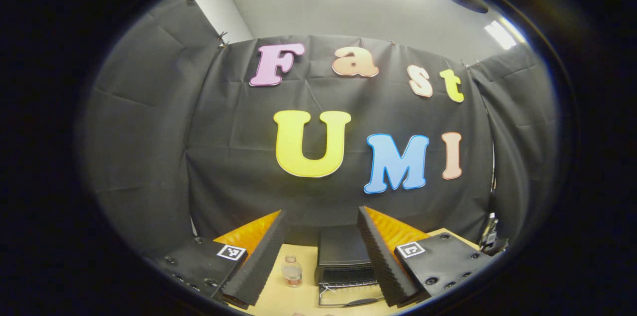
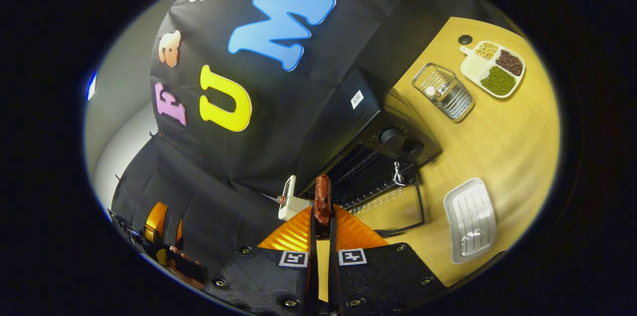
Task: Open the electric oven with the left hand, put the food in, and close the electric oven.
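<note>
While my right gripper (image 2: pixel 322 229) pinches a reddish-brown sausage-like piece of food (image 2: pixel 322 199) between nearly closed fingers, the black electric oven (image 2: pixel 371 122) lies just ahead — door (image 2: pixel 395 206) already down on the yellow wooden table (image 2: pixel 502 142). I judge the food's long axis points roughly toward the open cavity, so the right hand is nearer. My left gripper (image 1: pixel 321 246) hangs wide open and empty, farther back from the oven. Beside it, the left gripper view adds a small clear plastic bottle (image 1: pixel 291 271).
</note>
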The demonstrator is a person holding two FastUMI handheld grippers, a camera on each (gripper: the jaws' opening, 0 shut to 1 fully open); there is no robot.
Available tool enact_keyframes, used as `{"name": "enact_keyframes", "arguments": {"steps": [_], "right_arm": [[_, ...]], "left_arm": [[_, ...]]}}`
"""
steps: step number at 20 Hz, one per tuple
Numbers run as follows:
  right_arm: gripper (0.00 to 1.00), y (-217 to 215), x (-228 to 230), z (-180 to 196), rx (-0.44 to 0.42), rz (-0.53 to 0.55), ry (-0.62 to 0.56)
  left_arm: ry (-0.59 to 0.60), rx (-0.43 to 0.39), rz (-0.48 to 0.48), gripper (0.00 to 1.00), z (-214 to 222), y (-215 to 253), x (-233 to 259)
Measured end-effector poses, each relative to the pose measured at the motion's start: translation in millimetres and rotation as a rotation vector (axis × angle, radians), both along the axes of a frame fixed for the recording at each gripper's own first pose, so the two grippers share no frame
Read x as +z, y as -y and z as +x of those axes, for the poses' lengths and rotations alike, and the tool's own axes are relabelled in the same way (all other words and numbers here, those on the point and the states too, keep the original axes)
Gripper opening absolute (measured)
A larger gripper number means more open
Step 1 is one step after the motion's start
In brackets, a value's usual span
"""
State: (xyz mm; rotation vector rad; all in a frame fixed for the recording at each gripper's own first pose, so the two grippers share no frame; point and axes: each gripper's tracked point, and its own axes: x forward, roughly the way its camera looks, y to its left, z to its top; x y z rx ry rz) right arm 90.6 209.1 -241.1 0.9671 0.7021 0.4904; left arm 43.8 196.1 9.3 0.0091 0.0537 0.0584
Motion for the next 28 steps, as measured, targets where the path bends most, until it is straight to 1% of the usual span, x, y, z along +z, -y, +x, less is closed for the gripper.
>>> {"name": "enact_keyframes", "arguments": {"steps": [1,2,6,9,10,13,14,15,16,18,19,20,21,22,23,24,25,26,27,28], "right_arm": [[0.08,-11.0,-4.4,7.9,-0.001,0.001,-0.002],[0.08,-21.7,-10.1,16.6,-0.002,-0.002,-0.007],[0.08,-60.8,-39.7,46.8,-0.023,-0.02,-0.042],[0.08,-81.4,-66.4,68.9,-0.068,-0.029,-0.089],[0.08,-85.3,-74.1,75.6,-0.088,-0.031,-0.104],[0.08,-92.1,-92.5,95.8,-0.156,-0.038,-0.127],[0.08,-92.4,-97.2,102.5,-0.178,-0.041,-0.133],[0.08,-92.8,-100.9,109.2,-0.197,-0.043,-0.135],[0.08,-92.5,-104.7,116.5,-0.214,-0.05,-0.134],[0.08,-90.8,-110.2,126.9,-0.24,-0.058,-0.128],[0.08,-91.2,-111.2,130.2,-0.248,-0.066,-0.126],[0.08,-90.4,-112.5,133.7,-0.256,-0.083,-0.122],[0.08,-89.9,-115.5,136.5,-0.26,-0.112,-0.128],[0.09,-86.1,-120.7,137.6,-0.267,-0.162,-0.138],[0.14,-83.3,-122.6,138.4,-0.272,-0.205,-0.135],[0.15,-77.5,-130.4,138.1,-0.283,-0.263,-0.151],[0.23,-74.3,-131.1,139.1,-0.287,-0.281,-0.144],[0.25,-71.5,-133.1,141.5,-0.294,-0.301,-0.144],[0.31,-64.8,-132.5,138.9,-0.302,-0.327,-0.141],[0.34,-60.2,-131.5,138.7,-0.302,-0.354,-0.137]], "left_arm": [[-0.001,0.0,-0.002,0.94,-1.5,-3.6,1.4],[-0.002,0.001,-0.005,0.98,-3.2,-8.2,1.1],[-0.017,-0.001,-0.006,0.98,-7.6,-23.4,-4.8],[-0.035,0.004,-0.006,0.97,-9.5,-37.2,-11.7],[-0.04,0.007,-0.009,0.94,-10.8,-42.8,-12.9],[-0.054,0.026,-0.015,0.94,-11.6,-62.8,-16.9],[-0.06,0.032,-0.017,0.97,-12.3,-69.4,-19.4],[-0.066,0.039,-0.02,0.97,-11.9,-74.8,-21.1],[-0.073,0.044,-0.021,0.94,-12.4,-80.1,-22.8],[-0.082,0.053,-0.023,0.95,-12.5,-88.3,-26.4],[-0.088,0.055,-0.024,0.98,-13.2,-91.2,-28.3],[-0.093,0.058,-0.024,0.95,-12.3,-92.0,-32.3],[-0.096,0.06,-0.025,0.95,-7.9,-91.7,-34.4],[-0.097,0.06,-0.027,0.95,-6.2,-92.1,-34.6],[-0.097,0.057,-0.031,0.98,-3.9,-91.6,-34.6],[-0.096,0.054,-0.032,0.95,-3.3,-90.7,-34.6],[-0.095,0.051,-0.031,0.95,-2.1,-89.7,-32.5],[-0.093,0.045,-0.03,0.95,-0.3,-87.3,-32.4],[-0.093,0.037,-0.025,0.95,2.9,-83.5,-32.6],[-0.093,0.032,-0.019,0.98,6.3,-80.3,-34.9]]}}
